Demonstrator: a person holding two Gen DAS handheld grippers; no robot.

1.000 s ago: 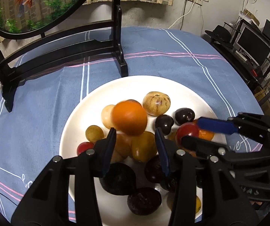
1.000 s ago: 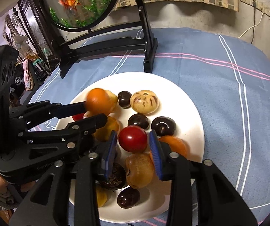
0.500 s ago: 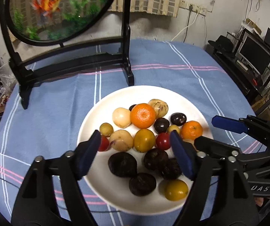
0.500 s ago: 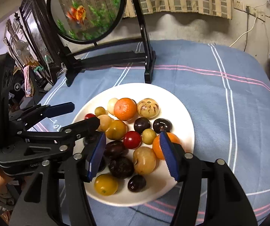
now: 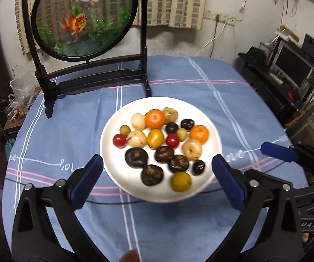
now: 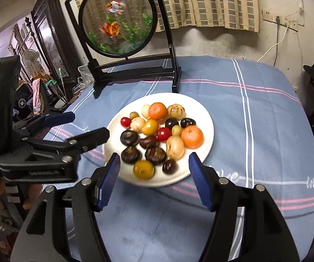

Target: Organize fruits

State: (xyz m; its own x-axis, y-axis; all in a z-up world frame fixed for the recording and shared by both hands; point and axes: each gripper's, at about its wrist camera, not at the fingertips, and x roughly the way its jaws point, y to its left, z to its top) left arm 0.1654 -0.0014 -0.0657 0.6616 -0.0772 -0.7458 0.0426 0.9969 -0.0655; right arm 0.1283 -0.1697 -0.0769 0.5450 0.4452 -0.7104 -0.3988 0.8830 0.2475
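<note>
Left wrist view: the left gripper (image 5: 157, 172), fingers spread wide and holding nothing, hovers over the round white plate (image 5: 113, 174) of mixed small fruits (image 5: 160, 144) on the blue striped tablecloth (image 5: 58, 131); a round goldfish screen (image 5: 83, 17) stands at eleven o'clock.

Right wrist view: the right gripper (image 6: 153, 173), fingers also apart and empty, faces the plate (image 6: 208, 118); the left gripper (image 6: 78, 124) sits at nine o'clock.

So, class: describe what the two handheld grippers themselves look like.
Both the left gripper and right gripper are black plastic clamp-style frames with silver rivets. Their fingers carry ridged blue pads. Small pale lettering marks each body. No cables show.
</note>
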